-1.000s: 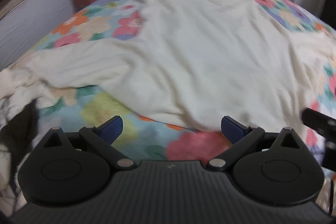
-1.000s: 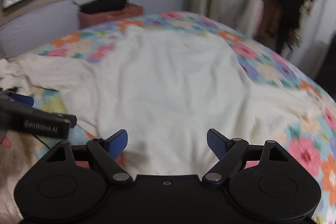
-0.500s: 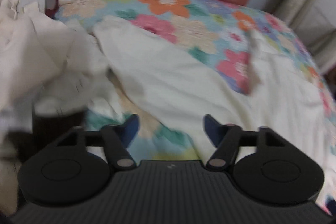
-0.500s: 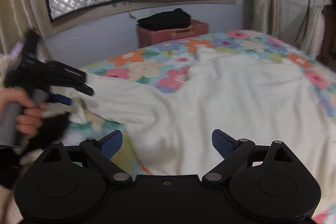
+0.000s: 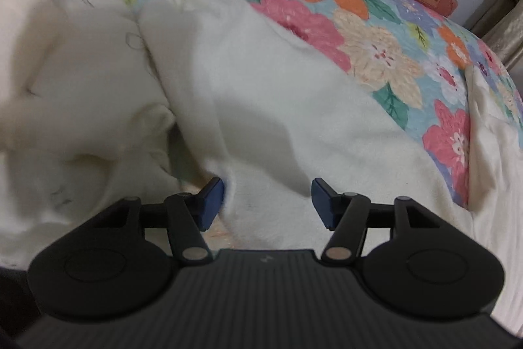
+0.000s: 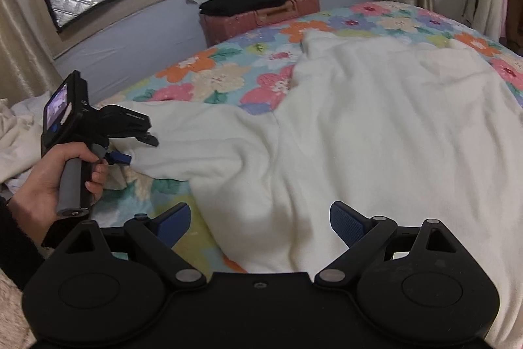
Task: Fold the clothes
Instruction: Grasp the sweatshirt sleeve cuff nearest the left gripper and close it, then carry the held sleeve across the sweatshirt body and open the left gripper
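Floral bedspread (image 6: 209, 77) carries the cream garment (image 6: 376, 120), its sleeve (image 5: 261, 107) running leftward. Left gripper (image 5: 267, 201), nearer, gapes wide astride the sleeve, gripping nothing; right gripper (image 6: 260, 219) hangs open near the hem.

a cream-white, fuzzy long-sleeved top (image 6: 376, 126) lies spread flat on the bed (image 6: 209, 77), body toward the far side, one sleeve (image 5: 261, 94) stretched out sideways across the floral cover. the fabric is softly rumpled, with shallow folds where sleeve meets body. the sleeve's end lies beside a heap of other pale clothes (image 5: 65, 107).
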The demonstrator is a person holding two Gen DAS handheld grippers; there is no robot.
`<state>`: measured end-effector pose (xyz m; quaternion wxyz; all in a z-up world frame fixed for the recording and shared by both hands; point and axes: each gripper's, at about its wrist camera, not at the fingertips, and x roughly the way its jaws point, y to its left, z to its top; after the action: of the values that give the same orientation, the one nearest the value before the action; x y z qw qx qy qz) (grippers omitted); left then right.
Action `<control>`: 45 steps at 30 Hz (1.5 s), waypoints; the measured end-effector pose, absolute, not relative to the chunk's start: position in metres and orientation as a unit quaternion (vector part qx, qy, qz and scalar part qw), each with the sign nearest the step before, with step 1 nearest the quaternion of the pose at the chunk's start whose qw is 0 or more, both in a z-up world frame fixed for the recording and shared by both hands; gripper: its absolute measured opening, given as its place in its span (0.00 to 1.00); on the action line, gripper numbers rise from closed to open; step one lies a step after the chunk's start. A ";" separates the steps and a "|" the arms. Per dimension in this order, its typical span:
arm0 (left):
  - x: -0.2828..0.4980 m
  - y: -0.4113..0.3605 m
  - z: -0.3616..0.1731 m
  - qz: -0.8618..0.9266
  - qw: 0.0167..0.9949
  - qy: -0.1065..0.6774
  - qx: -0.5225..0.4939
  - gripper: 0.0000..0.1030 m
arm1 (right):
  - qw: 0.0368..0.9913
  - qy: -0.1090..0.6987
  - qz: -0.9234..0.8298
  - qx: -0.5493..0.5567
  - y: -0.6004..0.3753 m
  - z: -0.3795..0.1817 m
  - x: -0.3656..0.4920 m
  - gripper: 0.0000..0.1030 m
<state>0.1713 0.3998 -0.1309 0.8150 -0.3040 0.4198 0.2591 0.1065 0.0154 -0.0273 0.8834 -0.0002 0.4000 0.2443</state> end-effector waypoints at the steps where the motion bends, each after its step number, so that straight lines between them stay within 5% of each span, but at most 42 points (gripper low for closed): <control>1: 0.173 0.398 -0.130 0.258 0.820 0.416 -0.296 0.38 | 0.884 0.402 0.240 0.002 0.013 -0.029 0.108 0.92; 2: 0.175 0.396 -0.128 0.258 0.826 0.414 -0.284 0.17 | 0.883 0.405 0.236 0.007 0.011 -0.031 0.111 0.92; 4: 0.177 0.392 -0.124 0.253 0.837 0.405 -0.267 0.01 | 0.881 0.412 0.231 0.020 0.007 -0.034 0.115 0.92; 20: 0.170 0.378 -0.099 0.204 0.882 0.335 -0.263 0.01 | 0.881 0.426 0.201 0.047 -0.022 -0.047 0.126 0.92; 35: 0.163 0.220 -0.037 0.020 0.952 0.286 -0.110 0.00 | 0.884 0.436 0.159 0.054 -0.050 -0.061 0.135 0.92; 39: 0.169 0.245 -0.047 0.124 0.930 0.322 -0.127 0.15 | 0.888 0.424 0.175 0.032 -0.043 -0.060 0.133 0.92; 41: 0.167 0.289 -0.059 0.189 0.913 0.327 -0.152 0.45 | 0.889 0.414 0.197 0.022 -0.033 -0.058 0.135 0.92; 43: 0.166 0.329 -0.071 0.265 0.895 0.334 -0.130 0.60 | 0.886 0.408 0.221 0.015 -0.017 -0.055 0.139 0.92; 45: 0.167 0.365 -0.083 0.289 0.876 0.349 -0.164 0.65 | 0.883 0.401 0.242 0.011 0.000 -0.052 0.142 0.92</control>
<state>0.1671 0.3654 -0.0830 0.8764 -0.1637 0.3491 0.2886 0.1418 0.0000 -0.0525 0.8834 0.0105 0.4012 0.2419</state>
